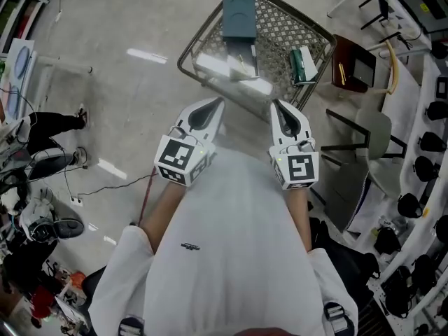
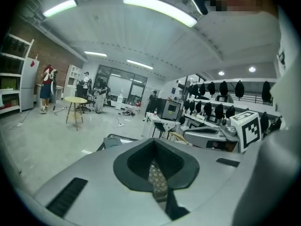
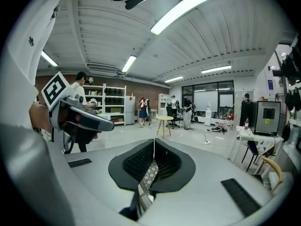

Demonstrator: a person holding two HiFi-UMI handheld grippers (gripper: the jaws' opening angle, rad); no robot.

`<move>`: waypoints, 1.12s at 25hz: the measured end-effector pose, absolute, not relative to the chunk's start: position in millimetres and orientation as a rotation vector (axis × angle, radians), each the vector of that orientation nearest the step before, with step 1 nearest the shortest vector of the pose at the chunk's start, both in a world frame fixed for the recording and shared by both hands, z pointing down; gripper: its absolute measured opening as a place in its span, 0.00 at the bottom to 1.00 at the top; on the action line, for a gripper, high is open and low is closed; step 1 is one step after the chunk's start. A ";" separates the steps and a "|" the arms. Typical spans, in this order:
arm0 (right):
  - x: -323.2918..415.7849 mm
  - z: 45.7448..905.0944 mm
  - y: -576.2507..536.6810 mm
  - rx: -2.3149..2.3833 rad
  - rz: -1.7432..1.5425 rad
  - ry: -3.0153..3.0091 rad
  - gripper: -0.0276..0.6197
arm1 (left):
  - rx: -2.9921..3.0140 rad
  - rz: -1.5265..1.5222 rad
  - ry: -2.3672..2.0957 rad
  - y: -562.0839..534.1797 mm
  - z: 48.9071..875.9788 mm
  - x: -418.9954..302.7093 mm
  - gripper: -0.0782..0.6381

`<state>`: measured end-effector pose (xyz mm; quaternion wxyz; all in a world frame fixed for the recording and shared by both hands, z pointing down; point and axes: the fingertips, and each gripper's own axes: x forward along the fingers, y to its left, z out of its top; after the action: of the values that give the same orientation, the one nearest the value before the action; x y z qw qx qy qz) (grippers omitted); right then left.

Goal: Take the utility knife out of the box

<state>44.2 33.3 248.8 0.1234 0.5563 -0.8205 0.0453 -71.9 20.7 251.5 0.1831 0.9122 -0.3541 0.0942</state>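
Ceiling tubes (image 2: 160,9) glare off the floor (image 1: 147,56) (fisheye edges).

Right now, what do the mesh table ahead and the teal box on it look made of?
Mesh table: likely metal, dull grey; diamond openwork inside a tubular rim. Teal box: cardboard or plastic, matt; flat faces without glare, too small to settle.

box (image 1: 239,16) contents can't be made out in the head view. glare blurs the near rim of the mesh tray (image 1: 280,26). green item (image 1: 302,65) on it too small to identify. both gripper views show only a sliver of mesh.
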 end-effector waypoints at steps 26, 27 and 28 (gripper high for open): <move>40.6 284.0 -52.2 1.676 0.280 -2.337 0.04 | 2.668 0.481 -0.807 -81.2 291.3 -54.0 0.11; 42.1 287.6 -53.4 1.676 0.293 -2.338 0.04 | 2.680 0.509 -0.794 -83.1 296.6 -50.0 0.11; 42.9 291.3 -55.0 1.671 0.303 -2.341 0.04 | 2.690 0.531 -0.780 -85.4 301.4 -46.8 0.11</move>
<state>42.9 -55.0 291.3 0.1246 0.5732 -0.8032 0.1041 -46.8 -85.4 301.4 0.1451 0.9336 -0.2707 0.1844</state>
